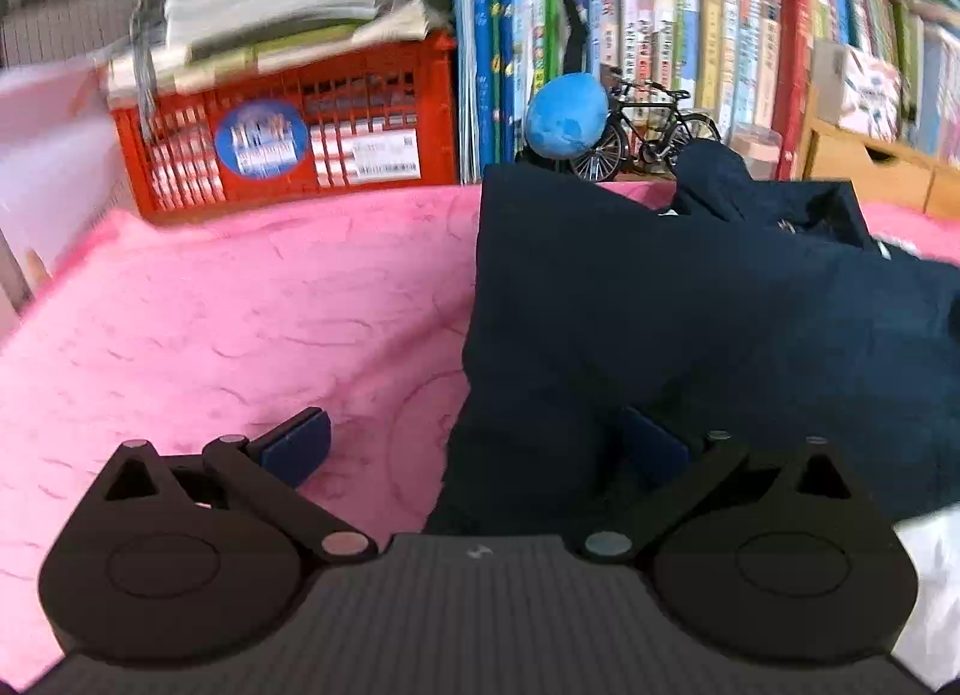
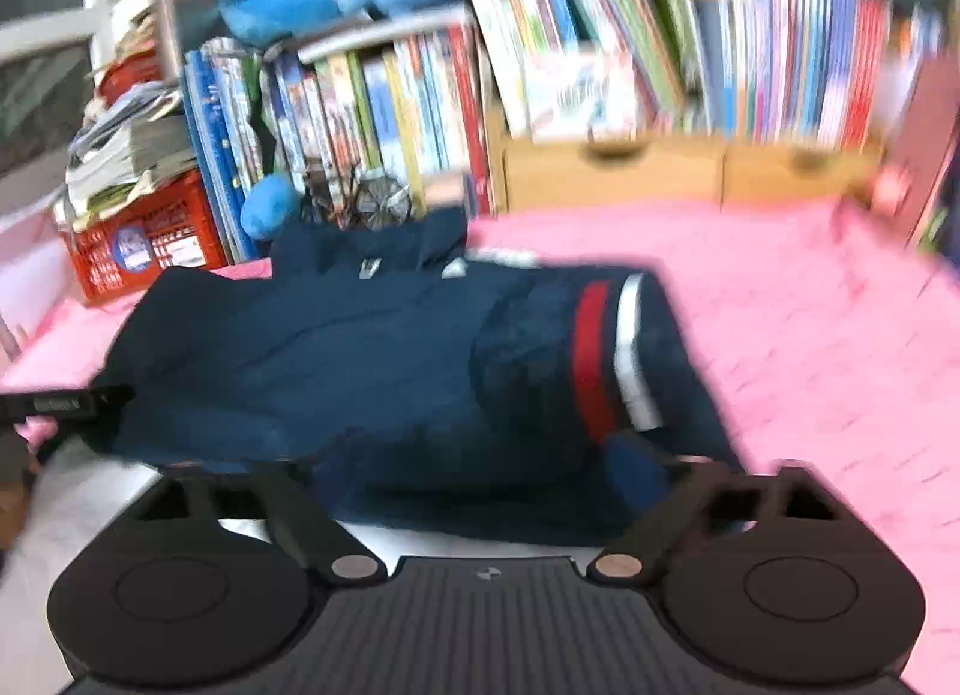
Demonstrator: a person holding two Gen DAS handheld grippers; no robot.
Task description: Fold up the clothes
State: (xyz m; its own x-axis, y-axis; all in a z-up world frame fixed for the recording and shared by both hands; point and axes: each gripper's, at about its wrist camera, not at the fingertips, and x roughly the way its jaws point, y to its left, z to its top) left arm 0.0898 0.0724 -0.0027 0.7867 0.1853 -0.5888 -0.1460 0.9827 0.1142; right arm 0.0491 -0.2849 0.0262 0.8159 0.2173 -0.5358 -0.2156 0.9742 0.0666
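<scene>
Left wrist view: the left gripper [image 1: 474,449] is seen with its jaws apart and nothing clamped. One pad lies over the pink blanket [image 1: 240,305]; the other is over the near edge of the navy garment [image 1: 660,305], though contact cannot be told. The garment is spread ahead of the gripper and to its right, its straight side edge running away toward a red crate [image 1: 288,125] and a bookshelf [image 1: 690,35] beyond. A soft, light, limp fabric is judged here; it is expected to drape and slide over itself, so a hem or corner at the near edge is the best place to be pinched, through one layer only.

Right wrist view: the right gripper [image 2: 480,491] is shown with jaws wide apart, and no cloth is seen gripped between them, though blur leaves the pads indistinct. The navy garment [image 2: 330,353] is found just ahead, bunched and partly doubled over. A red stripe [image 2: 591,359] and a white stripe [image 2: 633,359] are visible on a sleeve ahead and to the right.
</scene>
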